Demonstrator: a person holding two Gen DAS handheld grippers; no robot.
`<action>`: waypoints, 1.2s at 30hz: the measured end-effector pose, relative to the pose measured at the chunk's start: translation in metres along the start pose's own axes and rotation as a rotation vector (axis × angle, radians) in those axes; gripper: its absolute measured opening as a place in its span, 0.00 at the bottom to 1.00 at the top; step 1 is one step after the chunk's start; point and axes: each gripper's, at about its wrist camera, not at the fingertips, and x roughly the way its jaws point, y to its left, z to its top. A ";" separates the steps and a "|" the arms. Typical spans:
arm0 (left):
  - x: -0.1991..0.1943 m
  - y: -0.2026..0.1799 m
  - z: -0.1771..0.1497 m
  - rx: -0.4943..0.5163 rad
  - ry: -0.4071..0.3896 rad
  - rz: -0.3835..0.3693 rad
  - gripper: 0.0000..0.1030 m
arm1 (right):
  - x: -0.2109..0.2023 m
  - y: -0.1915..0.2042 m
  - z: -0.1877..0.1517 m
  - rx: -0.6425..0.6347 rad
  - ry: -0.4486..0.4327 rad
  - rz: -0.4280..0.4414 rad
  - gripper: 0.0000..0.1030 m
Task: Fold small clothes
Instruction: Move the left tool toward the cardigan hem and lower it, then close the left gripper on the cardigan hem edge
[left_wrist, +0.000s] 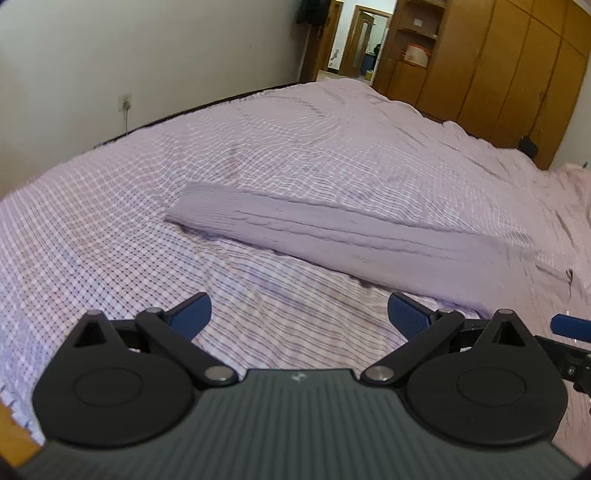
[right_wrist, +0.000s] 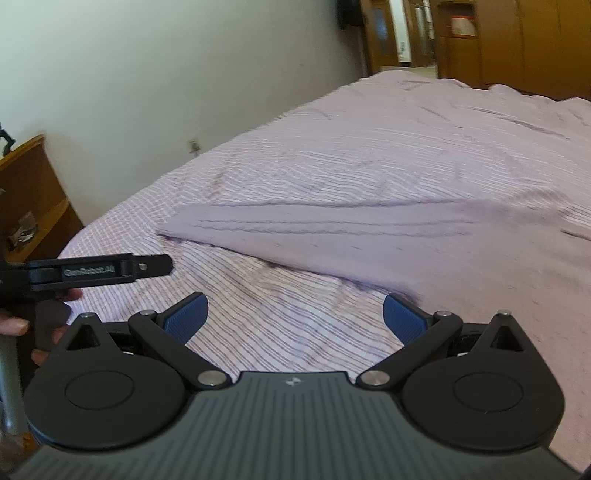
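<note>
A: You're over a pink-and-white checked bedsheet (left_wrist: 110, 229); white wall (left_wrist: 129, 55) left, brown wooden wardrobe (left_wrist: 498, 66) ahead-right.

B: The folded lilac cloth strip (left_wrist: 332, 236) lies just ahead, long axis far-left to near-right.

A: Your left gripper (left_wrist: 299, 317) and right gripper (right_wrist: 295, 319) gape, empty. "GenRobot.AI" possibly; blurred.

Checked bedsheet (left_wrist: 110, 229); beyond it white wall (left_wrist: 147, 55), socket (left_wrist: 125, 101); wardrobe (left_wrist: 517, 66), doorway (left_wrist: 364, 40) at far end.
</note>
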 end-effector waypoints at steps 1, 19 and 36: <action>0.004 0.006 0.000 -0.016 0.000 -0.003 1.00 | 0.006 0.004 0.002 0.003 -0.005 0.016 1.00; 0.104 0.084 0.009 -0.244 -0.017 -0.157 1.00 | 0.129 0.035 0.018 0.044 0.037 0.073 1.00; 0.143 0.098 0.046 -0.334 -0.187 -0.097 1.00 | 0.161 0.025 0.024 0.075 0.049 0.093 1.00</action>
